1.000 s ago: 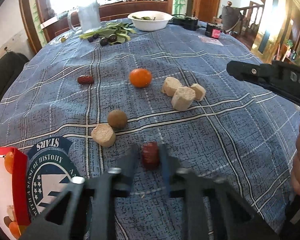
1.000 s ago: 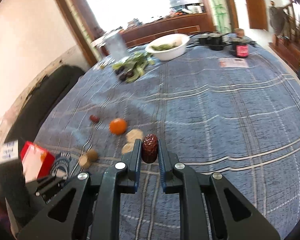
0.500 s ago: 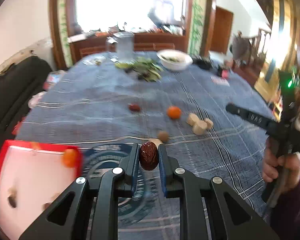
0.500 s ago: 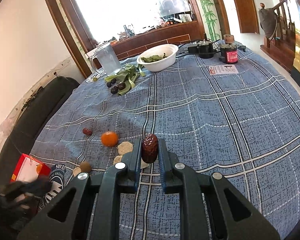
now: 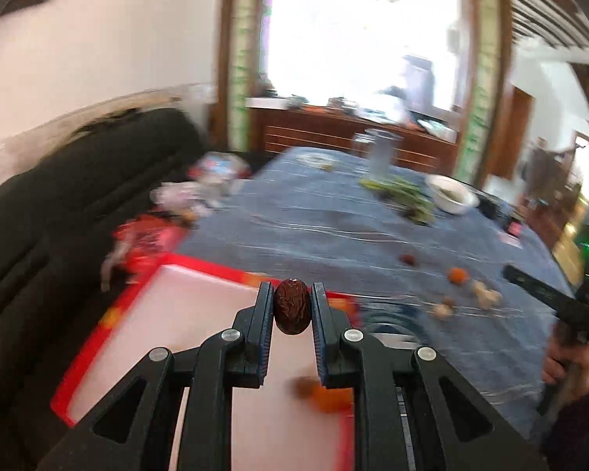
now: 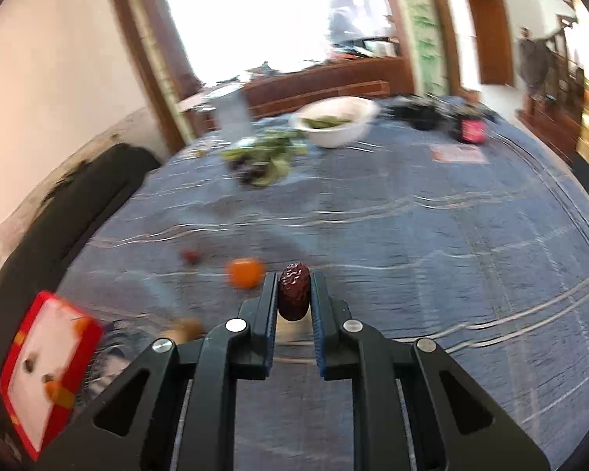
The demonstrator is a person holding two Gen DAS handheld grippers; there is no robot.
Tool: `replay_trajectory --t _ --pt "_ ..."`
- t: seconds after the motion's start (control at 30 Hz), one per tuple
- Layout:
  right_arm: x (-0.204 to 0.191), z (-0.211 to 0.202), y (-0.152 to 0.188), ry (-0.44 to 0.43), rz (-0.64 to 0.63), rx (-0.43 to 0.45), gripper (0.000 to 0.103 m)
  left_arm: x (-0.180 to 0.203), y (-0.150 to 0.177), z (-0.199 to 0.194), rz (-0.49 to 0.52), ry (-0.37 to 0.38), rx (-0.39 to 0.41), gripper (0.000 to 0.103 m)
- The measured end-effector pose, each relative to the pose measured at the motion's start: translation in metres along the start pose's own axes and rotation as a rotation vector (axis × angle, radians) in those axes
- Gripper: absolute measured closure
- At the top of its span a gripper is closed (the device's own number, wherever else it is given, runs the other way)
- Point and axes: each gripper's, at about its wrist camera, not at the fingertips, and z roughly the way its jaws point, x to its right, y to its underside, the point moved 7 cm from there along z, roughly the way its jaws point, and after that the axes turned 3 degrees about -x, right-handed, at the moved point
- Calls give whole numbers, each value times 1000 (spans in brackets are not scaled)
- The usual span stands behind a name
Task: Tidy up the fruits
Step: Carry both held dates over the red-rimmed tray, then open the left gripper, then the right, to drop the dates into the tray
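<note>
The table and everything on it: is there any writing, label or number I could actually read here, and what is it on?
No text is readable; both views are motion-blurred.
Round emblem on the cloth: mostly hidden, lettering smeared.
Paper sheet: print too blurred.
Red-labelled jar: label too blurred.
Red tray: no writing visible.
Dates in the left gripper and right gripper: no markings.

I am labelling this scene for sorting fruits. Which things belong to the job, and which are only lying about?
Job: left gripper holding a date; right gripper holding another date; red tray; orange on the blue cloth.

Lying about: white bowl, greens, jug, black sofa.
</note>
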Motion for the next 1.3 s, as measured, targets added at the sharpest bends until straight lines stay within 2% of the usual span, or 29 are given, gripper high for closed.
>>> replay_trajectory --t 0.13,0.3,0.47,0.57,0.67,0.93,1.17,1.3 --pt "-89 -8 4 -154 -130 2 85 -49 5 2 -62 -123 13 86" --pt "-193 1 23 -323 -266 -60 85 -73 19 12 -80 -167 -8 86" --pt "-271 13 68 -451 -364 -169 85 -82 29 22 -50 -185 -30 86" --pt "-305 14 99 -494 -445 -221 85 -90 32 24 -24 -210 -27 86" --pt "-324 15 127 -515 -509 -254 85 -96 35 25 -8 -232 -27 86" --pt "-334 30 160 -508 -577 -345 85 -98 46 41 24 -233 -84 86" --pt "-335 40 176 -475 -627 -378 85 -95 58 53 39 -222 -148 85" --pt "-335 40 176 -464 -636 -362 85 -98 65 59 23 -231 -187 82"
